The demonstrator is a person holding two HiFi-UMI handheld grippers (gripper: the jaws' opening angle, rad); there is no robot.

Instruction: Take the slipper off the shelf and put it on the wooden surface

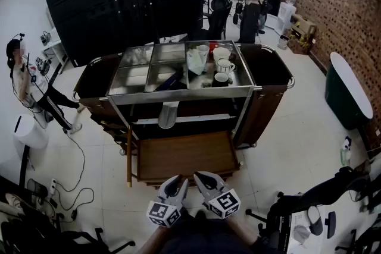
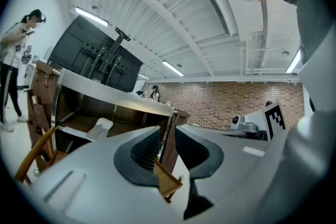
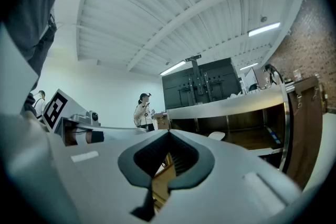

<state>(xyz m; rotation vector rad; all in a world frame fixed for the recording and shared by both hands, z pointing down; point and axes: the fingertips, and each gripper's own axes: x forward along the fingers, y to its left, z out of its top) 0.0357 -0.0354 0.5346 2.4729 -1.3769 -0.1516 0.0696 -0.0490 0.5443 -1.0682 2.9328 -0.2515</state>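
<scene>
A white slipper (image 1: 168, 114) lies on the middle shelf of the steel-topped cart (image 1: 178, 94). It also shows as the slipper (image 2: 101, 127) in the left gripper view and the slipper (image 3: 216, 136) in the right gripper view. Below and in front of the shelf sits the low wooden surface (image 1: 184, 155), bare. Both grippers hover side by side near its front edge, well short of the slipper. My left gripper (image 1: 180, 179) (image 2: 168, 128) has its jaws a narrow gap apart with nothing in them. My right gripper (image 1: 197, 176) (image 3: 168, 132) is shut and empty.
Cups (image 1: 221, 65) and steel trays (image 1: 147, 66) cover the cart top. Black cabinets (image 1: 125, 3) stand behind it. A person (image 1: 24, 77) stands at the left and another (image 1: 253, 0) at the back. Cables (image 1: 71, 187) lie on the floor at left, and chairs (image 1: 309, 211) stand at right.
</scene>
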